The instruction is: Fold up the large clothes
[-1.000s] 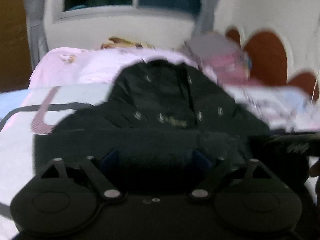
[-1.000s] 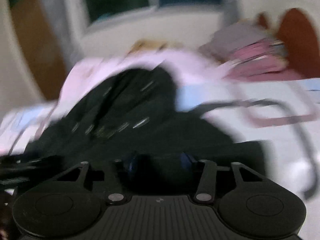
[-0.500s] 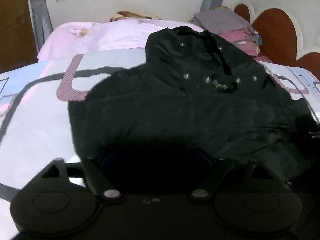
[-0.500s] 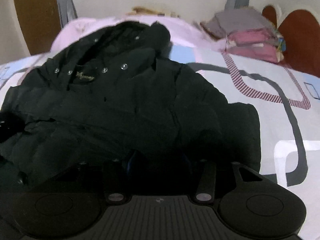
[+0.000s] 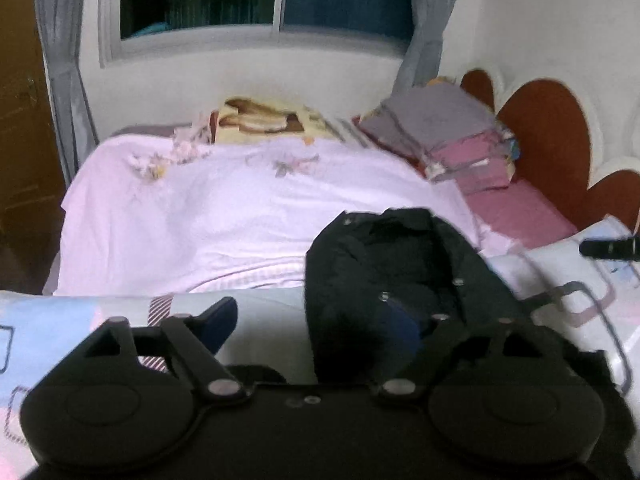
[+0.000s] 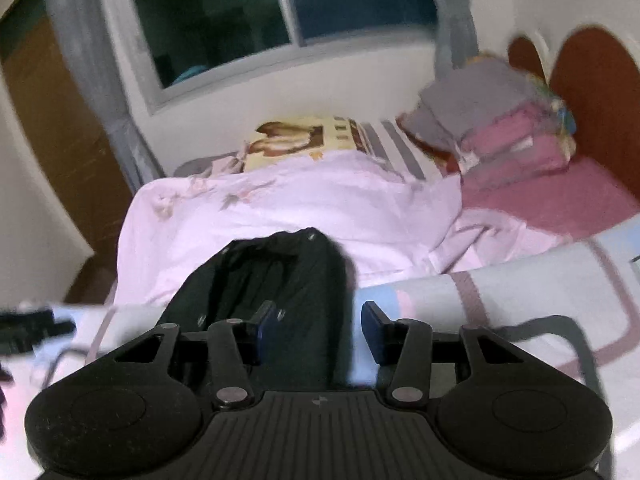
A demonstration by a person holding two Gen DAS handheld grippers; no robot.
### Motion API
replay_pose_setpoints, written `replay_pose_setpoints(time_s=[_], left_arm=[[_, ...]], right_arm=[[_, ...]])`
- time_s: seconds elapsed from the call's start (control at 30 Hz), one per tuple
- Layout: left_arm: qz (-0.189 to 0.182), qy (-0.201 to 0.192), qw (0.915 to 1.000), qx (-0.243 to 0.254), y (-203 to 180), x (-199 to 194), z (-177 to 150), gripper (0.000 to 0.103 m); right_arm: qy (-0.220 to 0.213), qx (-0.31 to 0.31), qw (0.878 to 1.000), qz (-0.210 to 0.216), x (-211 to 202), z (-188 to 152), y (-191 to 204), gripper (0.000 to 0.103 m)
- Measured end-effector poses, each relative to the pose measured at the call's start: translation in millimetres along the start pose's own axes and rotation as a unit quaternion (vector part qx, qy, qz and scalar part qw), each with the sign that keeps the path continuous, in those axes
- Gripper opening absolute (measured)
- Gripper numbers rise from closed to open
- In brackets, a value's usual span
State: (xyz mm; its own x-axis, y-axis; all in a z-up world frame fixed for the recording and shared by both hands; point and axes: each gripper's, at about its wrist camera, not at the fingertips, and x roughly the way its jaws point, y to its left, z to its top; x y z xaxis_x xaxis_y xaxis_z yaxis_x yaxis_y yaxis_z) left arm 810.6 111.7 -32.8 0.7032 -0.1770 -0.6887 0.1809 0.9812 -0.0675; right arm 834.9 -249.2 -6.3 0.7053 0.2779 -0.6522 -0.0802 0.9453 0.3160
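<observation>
A black padded jacket [image 5: 400,268] with snap buttons lies on the patterned bed cover [image 5: 60,328], its hood end toward the pink blanket. My left gripper [image 5: 316,320] is open; its right finger sits over the jacket's left edge, its left finger over the cover. In the right wrist view the jacket [image 6: 272,280] runs under my right gripper [image 6: 320,320], which is open with the jacket's right edge between its fingers. Neither gripper holds cloth. The other gripper's tip shows at each view's edge.
A pink blanket [image 5: 240,208] covers the far half of the bed. A stack of folded grey and pink clothes [image 5: 452,140] sits at the back right by the red headboard [image 5: 548,136]. A cartoon pillow [image 6: 300,140], window and curtains lie behind.
Both grippers have opened and let go of the jacket. They have lifted and tilted up, so the window and the far bed now show. The jacket lies narrower, folded lengthwise.
</observation>
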Motion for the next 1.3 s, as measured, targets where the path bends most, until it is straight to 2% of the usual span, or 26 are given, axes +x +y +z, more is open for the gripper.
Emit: replay_pose_setpoints(time_s=[0.17, 0.27, 0.37, 0.43, 0.53, 0.57, 0.6, 0.63, 0.67, 0.7, 0.77, 0.93, 1.13, 1.2, 1.3], left_arm=[[0.005, 0.033, 0.9994, -0.003, 2, 75, 5, 0.078], [-0.003, 0.039, 0.9984, -0.041, 17, 111, 7, 0.078], [-0.012, 0.053, 0.9956, -0.076, 32, 143, 9, 0.08], [-0.026, 0.063, 0.9936, -0.09, 38, 162, 7, 0.082], [-0.049, 0.089, 0.9882, -0.115, 42, 185, 4, 0.081], [-0.048, 0.091, 0.9891, -0.106, 40, 187, 4, 0.077], [-0.054, 0.094, 0.9892, -0.099, 38, 191, 3, 0.056], [-0.061, 0.099, 0.9894, -0.087, 34, 192, 2, 0.028], [-0.072, 0.098, 0.9896, -0.077, 31, 190, 3, 0.009], [-0.078, 0.091, 0.9906, -0.067, 25, 185, 5, 0.003], [-0.059, 0.073, 0.9953, -0.024, 11, 172, 8, 0.002], [-0.071, -0.013, 0.9973, -0.017, 1, 105, 9, 0.002], [-0.099, -0.129, 0.9866, -0.015, -20, -12, -21, 0.002], [-0.107, -0.155, 0.9819, -0.013, -27, -51, -42, 0.002], [-0.115, -0.168, 0.979, -0.008, -37, -103, -79, 0.003]], right_arm=[[0.029, -0.015, 0.999, 0.003, 85, 13, -20, 0.047], [0.043, 0.001, 0.998, 0.04, 121, 3, -32, 0.047], [0.041, -0.014, 0.997, 0.065, 144, -2, -37, 0.047], [0.048, -0.028, 0.997, 0.051, 160, -6, -38, 0.047], [0.056, -0.03, 0.996, 0.069, 175, -13, -43, 0.047], [0.06, -0.033, 0.995, 0.066, 179, -14, -43, 0.048], [0.064, -0.033, 0.995, 0.071, 182, -16, -44, 0.047], [0.063, -0.032, 0.995, 0.076, 183, -16, -44, 0.043], [0.064, -0.029, 0.994, 0.084, 182, -16, -45, 0.021], [0.061, -0.027, 0.994, 0.083, 181, -15, -45, 0.015], [0.044, -0.017, 0.995, 0.085, 166, -12, -45, 0.008], [-0.012, -0.008, 0.995, 0.094, 99, -3, -37, 0.006], [-0.075, -0.062, 0.99, 0.106, -19, -22, -10, 0.006], [-0.088, -0.083, 0.987, 0.11, -54, -38, 0, 0.006], [-0.09, -0.115, 0.983, 0.11, -108, -77, 11, 0.006]])
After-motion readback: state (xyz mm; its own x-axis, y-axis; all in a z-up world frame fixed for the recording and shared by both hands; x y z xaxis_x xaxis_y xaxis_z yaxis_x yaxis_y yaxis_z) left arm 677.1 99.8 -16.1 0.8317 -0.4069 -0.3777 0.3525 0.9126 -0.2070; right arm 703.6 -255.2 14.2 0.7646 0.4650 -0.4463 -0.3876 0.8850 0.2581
